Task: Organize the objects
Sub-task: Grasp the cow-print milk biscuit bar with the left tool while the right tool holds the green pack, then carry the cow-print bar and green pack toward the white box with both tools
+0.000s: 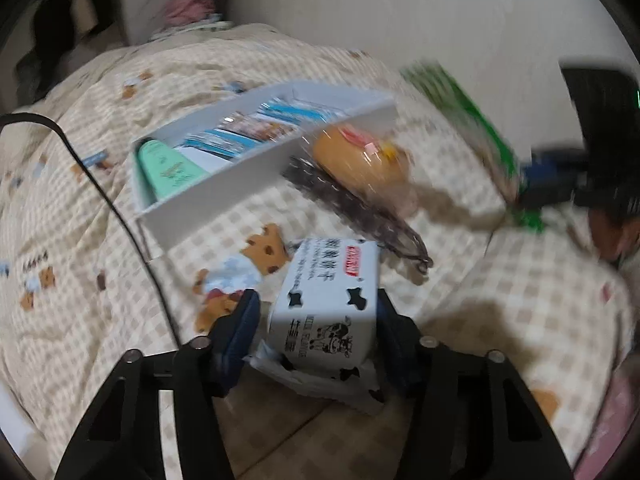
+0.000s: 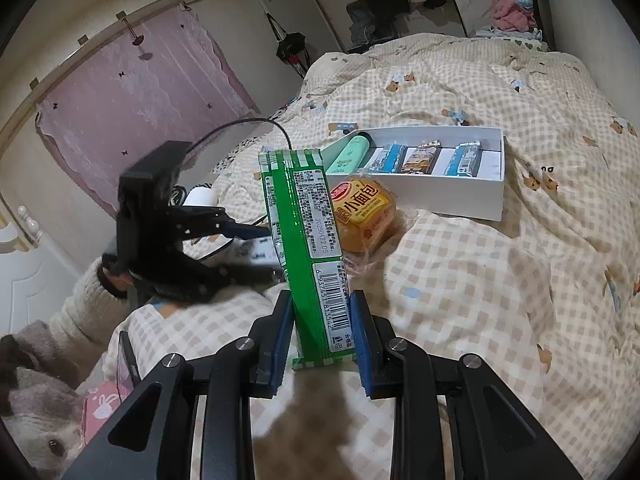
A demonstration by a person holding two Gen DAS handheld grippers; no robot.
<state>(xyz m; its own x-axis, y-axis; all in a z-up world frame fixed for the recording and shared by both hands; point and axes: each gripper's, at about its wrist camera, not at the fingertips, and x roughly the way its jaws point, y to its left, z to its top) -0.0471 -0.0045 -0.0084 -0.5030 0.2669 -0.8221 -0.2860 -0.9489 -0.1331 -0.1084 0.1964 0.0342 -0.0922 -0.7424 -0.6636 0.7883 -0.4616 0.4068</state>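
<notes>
While blur smears my left view, left gripper [image 1: 316, 316] straddling the cow-print biscuit pack [image 1: 326, 304] (contact unclear), right gripper [image 2: 322, 332] clamping the green packet [image 2: 308, 236], long axis pointing away.

Home bedroom, checked bear-print quilt [image 2: 480, 260] on bed, pink curtain [image 2: 132, 108], plush toy [image 2: 36, 412]

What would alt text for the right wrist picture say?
The right tool grips a green snack packet upright over a checked bedspread. Behind it lie a wrapped bun and a white box holding small packets; the left tool works at left.
</notes>
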